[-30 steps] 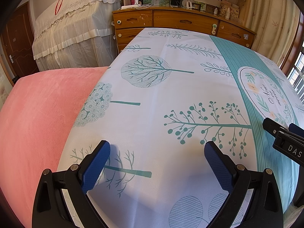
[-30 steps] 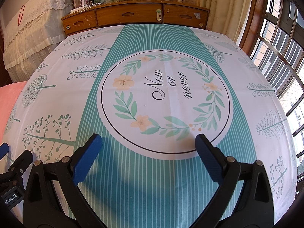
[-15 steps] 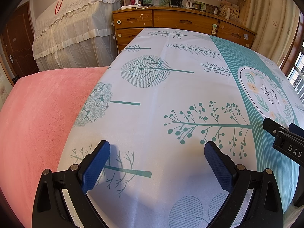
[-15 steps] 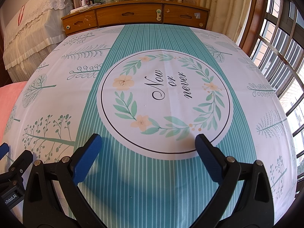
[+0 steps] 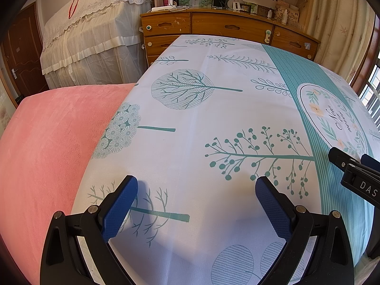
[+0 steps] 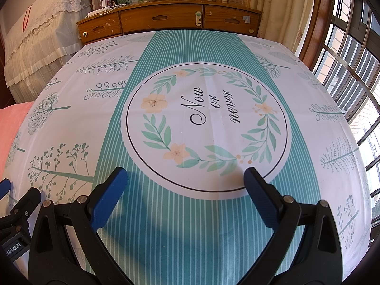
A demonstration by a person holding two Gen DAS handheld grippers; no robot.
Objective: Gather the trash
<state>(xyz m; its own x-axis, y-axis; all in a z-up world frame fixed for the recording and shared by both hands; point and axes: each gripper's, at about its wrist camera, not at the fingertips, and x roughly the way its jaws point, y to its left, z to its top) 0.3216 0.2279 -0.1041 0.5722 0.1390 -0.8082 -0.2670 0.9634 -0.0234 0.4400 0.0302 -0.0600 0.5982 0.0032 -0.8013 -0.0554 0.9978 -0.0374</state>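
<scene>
- Left wrist view: the left gripper (image 5: 196,194) hovers over a printed tablecloth (image 5: 213,118), its two blue-padded fingers (image 5: 118,207) spread wide with nothing between them.
- Left of the tablecloth in this view lies a pink blanket (image 5: 47,147); the cloth's left edge overlaps it.
- Past the tablecloth's far edge stands a wooden dresser (image 5: 225,27) with several drawers, small items along its top too small to identify.
- Left of the dresser is a large piece of furniture under a white lace cover (image 5: 95,35); what it is cannot be told.
- Right wrist view: the right gripper (image 6: 185,180) hovers over the tablecloth's teal striped band, its two blue pads (image 6: 108,200) also set wide apart and holding nothing.
- Just beyond its fingertips is one round wreath emblem (image 6: 206,130) reading "Now or never".
- Right of the tablecloth, a barred window (image 6: 351,59) and beige curtain (image 6: 280,7) close that side.
- Each gripper shows partly at the other view's edge, cut off by the frame.
- No trash can be made out on the tablecloth in either view; its near edge is hidden behind the grippers.
</scene>
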